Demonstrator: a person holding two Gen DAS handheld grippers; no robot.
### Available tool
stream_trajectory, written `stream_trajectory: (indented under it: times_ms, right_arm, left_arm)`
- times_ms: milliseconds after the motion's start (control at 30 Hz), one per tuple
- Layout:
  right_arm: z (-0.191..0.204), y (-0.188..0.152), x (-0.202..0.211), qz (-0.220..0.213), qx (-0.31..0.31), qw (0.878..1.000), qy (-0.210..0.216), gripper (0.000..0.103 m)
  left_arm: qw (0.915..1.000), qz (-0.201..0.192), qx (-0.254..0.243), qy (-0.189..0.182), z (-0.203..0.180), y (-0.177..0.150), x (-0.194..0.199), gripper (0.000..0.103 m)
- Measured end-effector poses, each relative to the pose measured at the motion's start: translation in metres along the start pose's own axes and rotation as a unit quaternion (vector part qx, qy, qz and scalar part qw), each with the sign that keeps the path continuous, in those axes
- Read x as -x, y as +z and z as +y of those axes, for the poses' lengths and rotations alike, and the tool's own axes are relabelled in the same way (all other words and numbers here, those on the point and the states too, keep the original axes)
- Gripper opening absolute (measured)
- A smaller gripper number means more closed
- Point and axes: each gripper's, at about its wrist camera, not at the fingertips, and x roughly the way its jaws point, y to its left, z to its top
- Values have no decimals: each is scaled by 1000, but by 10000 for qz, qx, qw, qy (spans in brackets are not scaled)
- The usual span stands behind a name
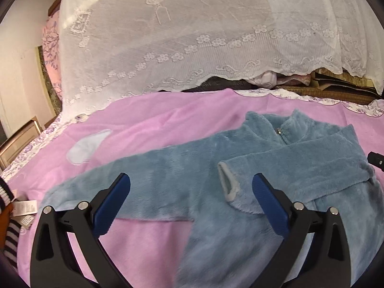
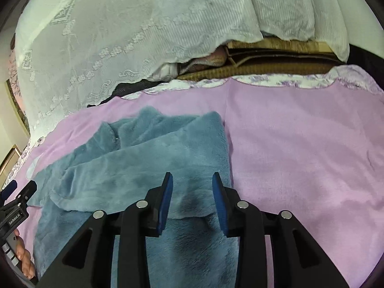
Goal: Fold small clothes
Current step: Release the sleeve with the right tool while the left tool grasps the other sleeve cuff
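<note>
A blue fleece jacket point(image 1: 240, 144) lies flat on a pink blanket point(image 1: 148, 124), its zip collar point(image 1: 280, 132) pointing away from me. One sleeve is folded across the chest and ends in a grey cuff point(image 1: 226, 184). The other sleeve point(image 1: 100, 182) stretches out to the left. My left gripper point(image 1: 192, 180) hovers open and wide over the jacket, with nothing between its blue pads. In the right wrist view, my right gripper point(image 2: 192, 176) stands open just above the folded sleeve of the jacket point(image 2: 144, 158); its pads do not press on the fleece.
A white lace cover point(image 1: 192, 36) drapes a tall pile behind the blanket. A striped garment with labels point(image 1: 10, 237) lies at the left edge. The left gripper's body point(image 2: 16, 196) and a hand point(image 2: 24, 256) show at the left. Bare pink blanket point(image 2: 300, 156) spreads right of the jacket.
</note>
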Motion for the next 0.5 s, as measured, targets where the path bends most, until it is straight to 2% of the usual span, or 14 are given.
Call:
stream_trajectory:
  times_ms: [233, 500]
  right_arm:
    - [-1, -10, 28, -53, -166, 9996, 204, 41]
    - [8, -34, 49, -46, -122, 9997, 225, 42]
  left_arm:
    - [9991, -205, 37, 364, 23, -8, 27, 99]
    - [9972, -461, 84, 575, 51, -19, 60, 99]
